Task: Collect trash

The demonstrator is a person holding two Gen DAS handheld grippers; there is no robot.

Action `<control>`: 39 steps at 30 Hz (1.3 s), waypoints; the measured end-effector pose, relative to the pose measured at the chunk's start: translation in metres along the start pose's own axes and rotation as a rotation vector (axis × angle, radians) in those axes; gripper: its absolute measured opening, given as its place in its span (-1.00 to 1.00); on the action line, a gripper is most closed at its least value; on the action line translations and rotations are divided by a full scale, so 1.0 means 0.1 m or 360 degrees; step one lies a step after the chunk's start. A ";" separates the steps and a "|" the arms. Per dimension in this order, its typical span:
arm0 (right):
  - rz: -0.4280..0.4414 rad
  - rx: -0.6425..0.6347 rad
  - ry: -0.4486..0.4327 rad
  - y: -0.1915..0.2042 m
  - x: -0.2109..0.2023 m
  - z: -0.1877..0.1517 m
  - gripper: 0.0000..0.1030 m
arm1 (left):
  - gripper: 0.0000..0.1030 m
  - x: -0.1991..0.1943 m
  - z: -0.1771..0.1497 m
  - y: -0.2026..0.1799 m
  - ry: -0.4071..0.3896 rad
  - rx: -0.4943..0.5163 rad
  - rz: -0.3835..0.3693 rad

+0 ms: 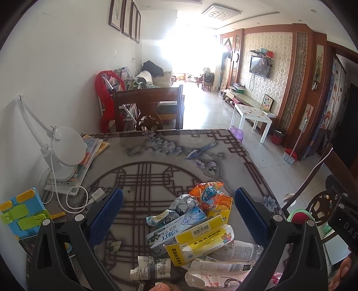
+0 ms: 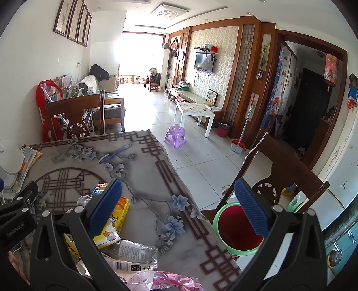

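Glare floods a far window point(image 2: 139, 51) over a pale tiled floor point(image 2: 201, 156); a wall television point(image 2: 203, 62) faces framed pictures point(image 2: 72, 21).

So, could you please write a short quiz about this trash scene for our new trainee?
1. True or false: the left gripper holds the yellow carton.
2. Where is the green-rimmed red bin? A) on the table B) beside the table edge, lower down C) under the purple stool
3. Fill in: the clear plastic ____ lies on its side on the table.

Key: 1 false, the jaws are open; 2 B; 3 bottle.
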State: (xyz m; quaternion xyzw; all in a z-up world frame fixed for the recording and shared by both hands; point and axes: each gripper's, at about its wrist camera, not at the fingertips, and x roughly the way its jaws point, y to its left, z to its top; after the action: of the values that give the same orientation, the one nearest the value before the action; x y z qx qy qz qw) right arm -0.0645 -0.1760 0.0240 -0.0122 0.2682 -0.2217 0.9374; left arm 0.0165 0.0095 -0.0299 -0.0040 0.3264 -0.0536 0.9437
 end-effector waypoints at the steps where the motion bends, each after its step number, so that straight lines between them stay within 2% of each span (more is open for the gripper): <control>1: 0.0000 0.0000 -0.0001 0.00 0.00 0.00 0.93 | 0.85 0.00 0.00 0.01 0.0002 0.0000 0.0001; 21: 0.0001 -0.0002 0.0004 0.00 0.00 0.00 0.93 | 0.85 0.01 0.00 0.02 0.0004 0.0000 0.0004; 28: 0.0023 -0.0034 0.0026 0.04 0.03 -0.16 0.93 | 0.85 0.05 -0.01 0.13 -0.0004 0.0001 0.0028; 32: 0.0175 -0.0037 0.0111 0.07 0.16 -0.21 0.93 | 0.85 0.21 -0.10 0.36 0.0047 -0.0009 0.0032; 36: 0.0486 -0.0046 0.0364 0.18 0.46 -0.38 0.93 | 0.85 0.40 -0.24 0.65 0.0154 -0.0041 0.0046; 39: 0.0710 -0.0009 0.0536 0.30 0.66 -0.53 0.93 | 0.83 0.53 -0.38 0.92 0.0258 -0.0152 0.0029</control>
State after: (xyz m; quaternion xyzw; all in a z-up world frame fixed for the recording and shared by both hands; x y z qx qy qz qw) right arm -0.0292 -0.1721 -0.0584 0.0815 0.4169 -0.0080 0.9053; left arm 0.0437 0.0963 -0.0968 -0.0417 0.4039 -0.0295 0.9134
